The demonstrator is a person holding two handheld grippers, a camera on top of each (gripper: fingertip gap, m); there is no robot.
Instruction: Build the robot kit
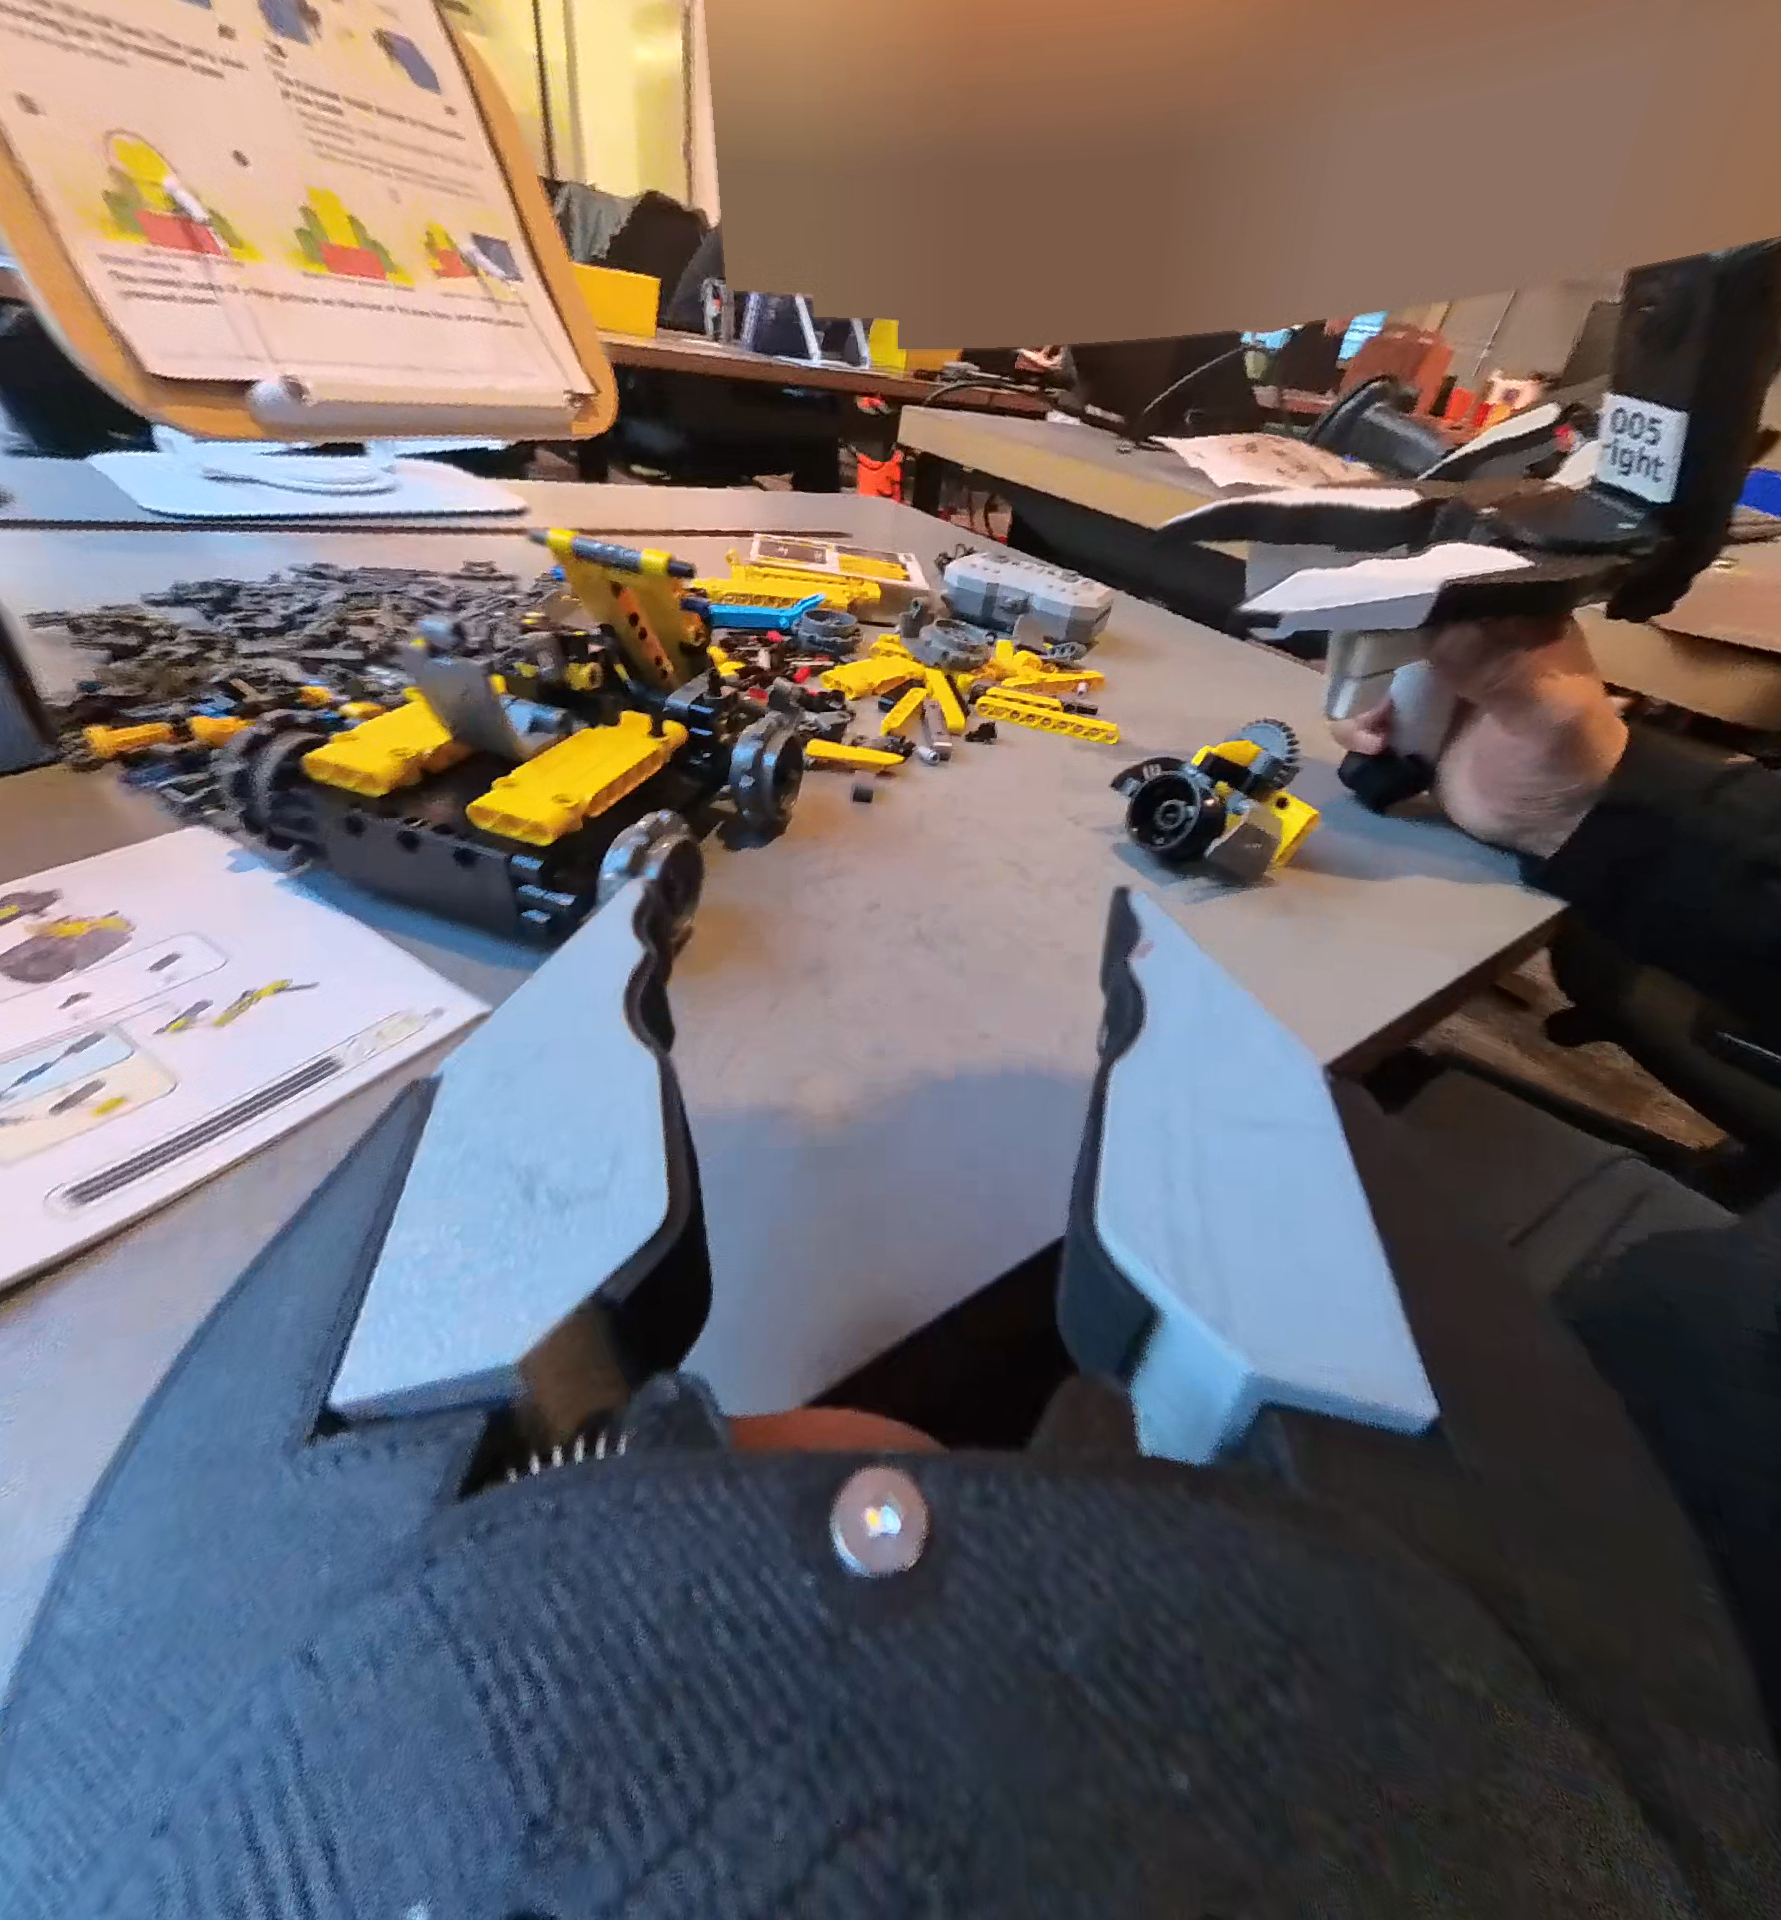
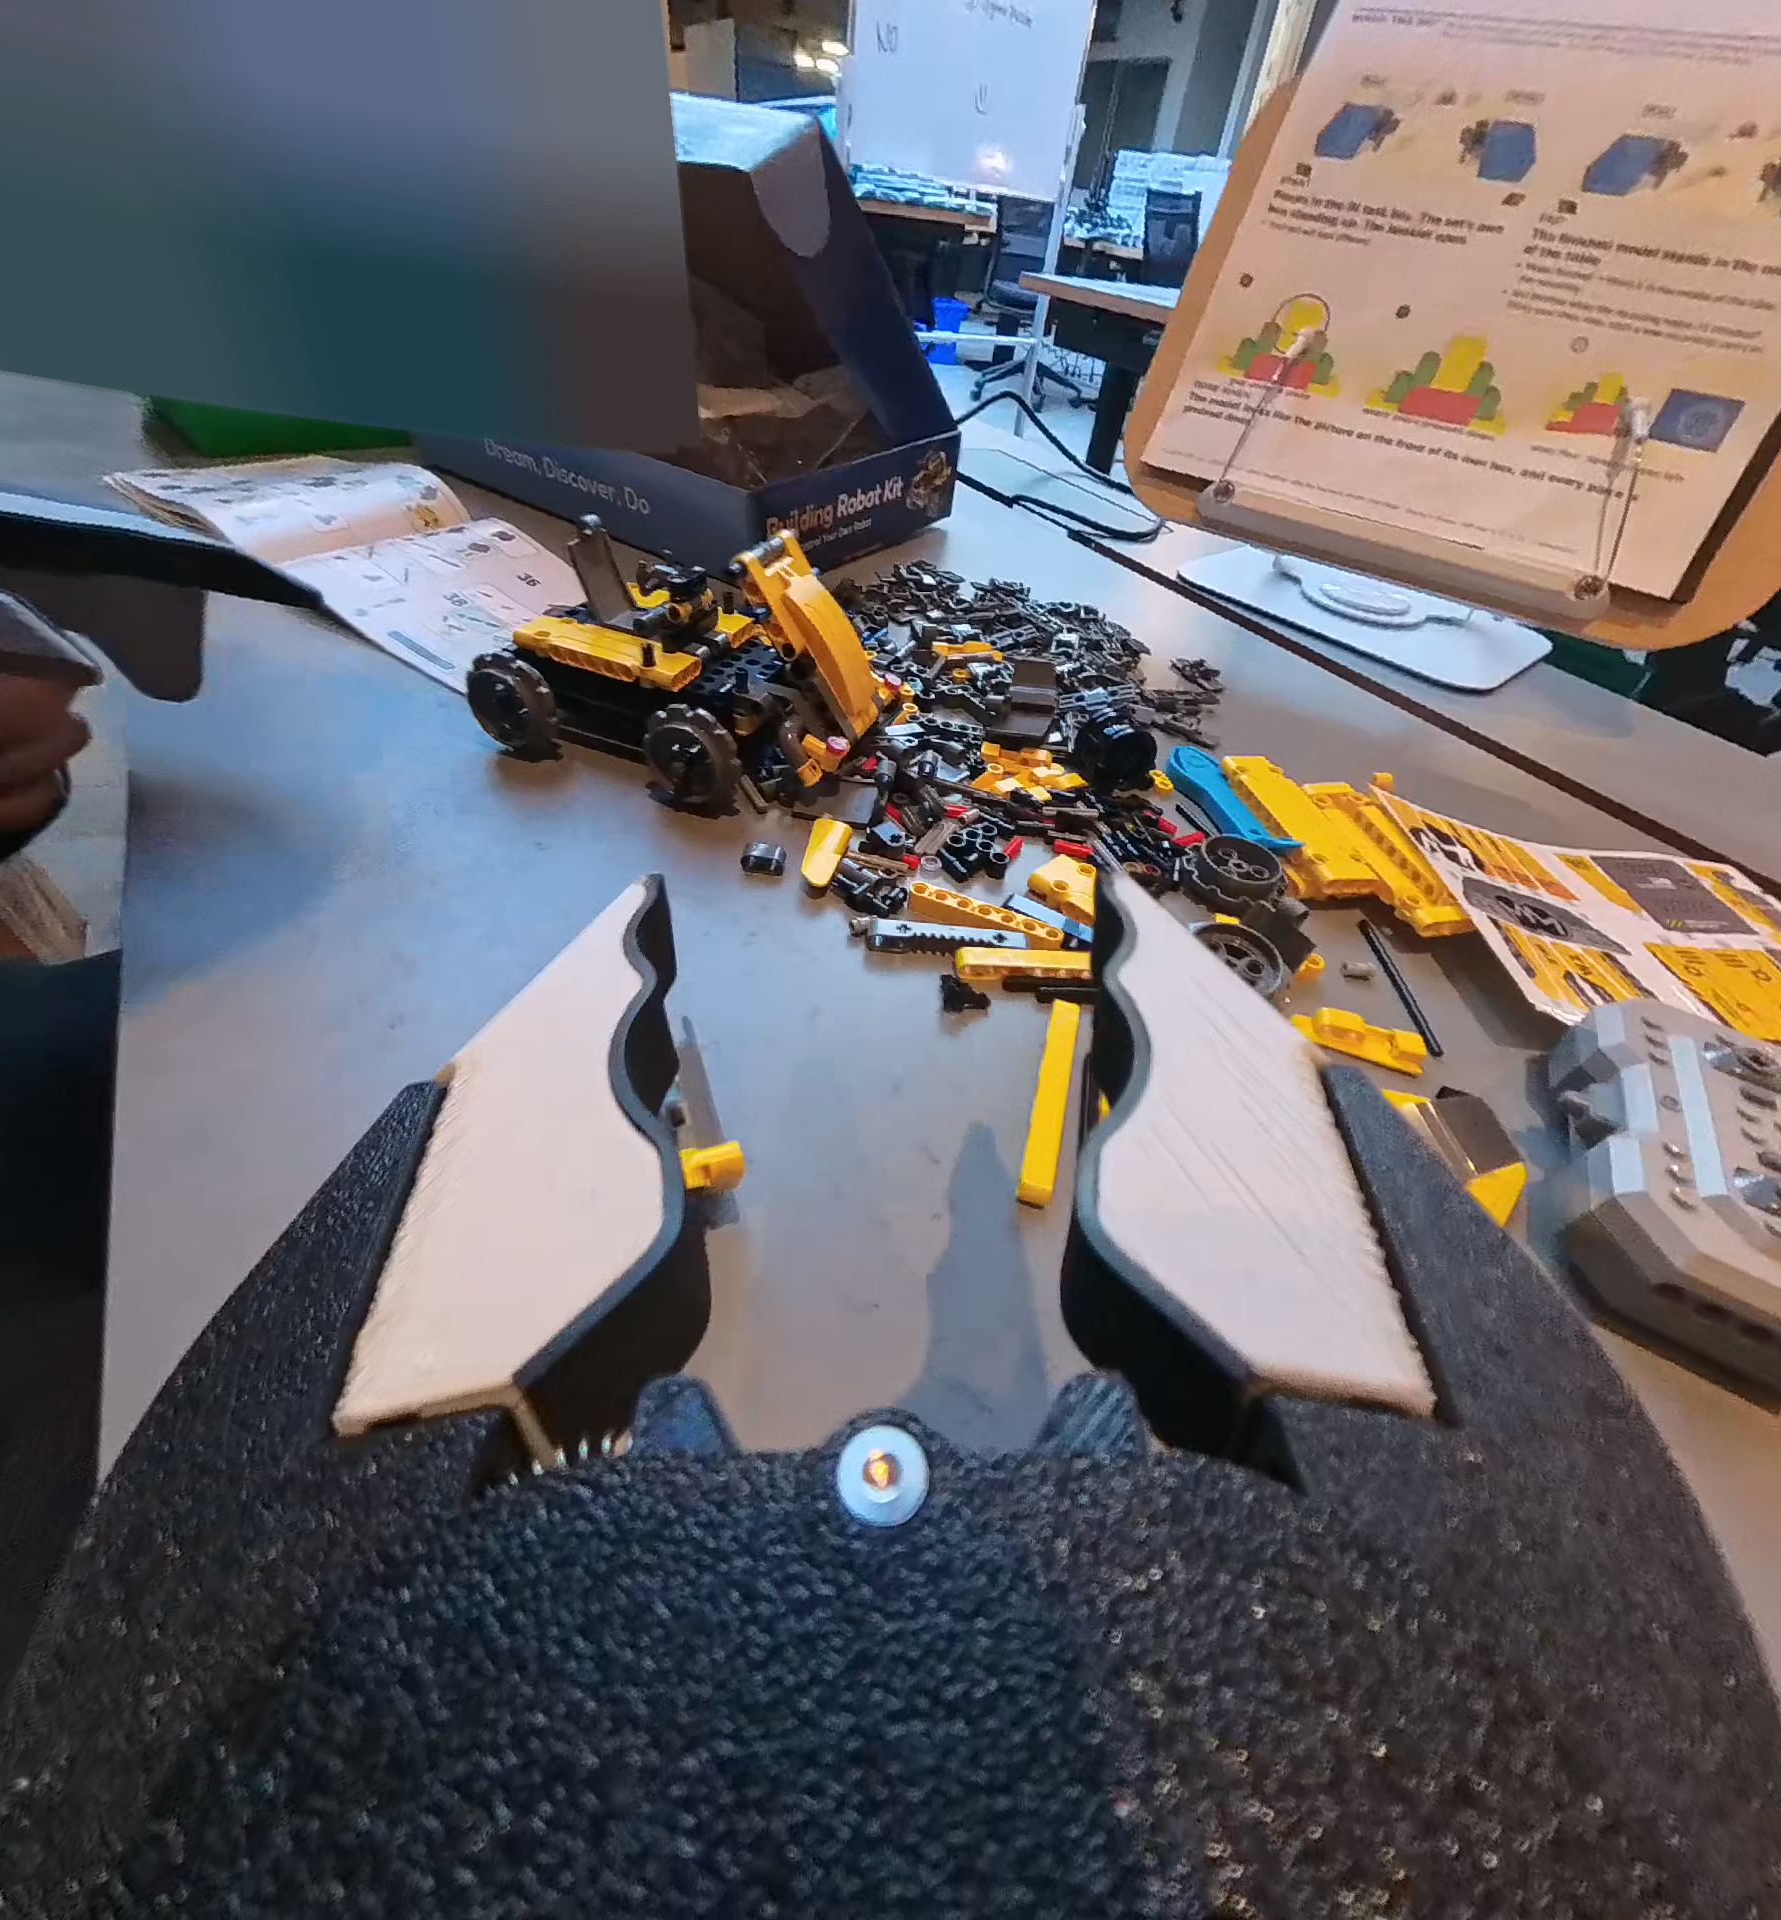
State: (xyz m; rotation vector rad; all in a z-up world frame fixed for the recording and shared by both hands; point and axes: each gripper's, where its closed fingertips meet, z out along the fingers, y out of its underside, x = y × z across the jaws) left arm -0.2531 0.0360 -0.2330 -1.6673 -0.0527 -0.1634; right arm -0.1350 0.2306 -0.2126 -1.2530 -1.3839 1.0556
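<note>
My left gripper (image 1: 886, 925) is open and empty above bare grey table (image 1: 896, 997). A half-built yellow and black wheeled model (image 1: 491, 769) stands just ahead to its left. A small yellow sub-assembly with a black wheel (image 1: 1218, 800) lies ahead to its right. My right gripper (image 2: 881, 904) is open and empty, low over the table. A long yellow beam (image 2: 1052, 1101) lies between its fingers, and a small yellow and grey piece (image 2: 704, 1132) lies by its left finger. The model (image 2: 657, 665) is farther ahead. The right gripper also shows in the left wrist view (image 1: 1218, 571), held by a hand (image 1: 1520, 727).
Loose black pieces (image 2: 1021, 644) and yellow pieces (image 2: 1312, 831) are heaped beyond the right gripper. A grey hub block (image 2: 1717, 1174) and a sticker sheet (image 2: 1644, 935) lie to the right. An instruction booklet (image 1: 138, 1039), a dark kit box (image 2: 813, 416) and a document stand (image 2: 1488, 312) ring the table. My right gripper is the nearer one to the grey hub block (image 2: 1717, 1174): about 15 cm, against 40 cm.
</note>
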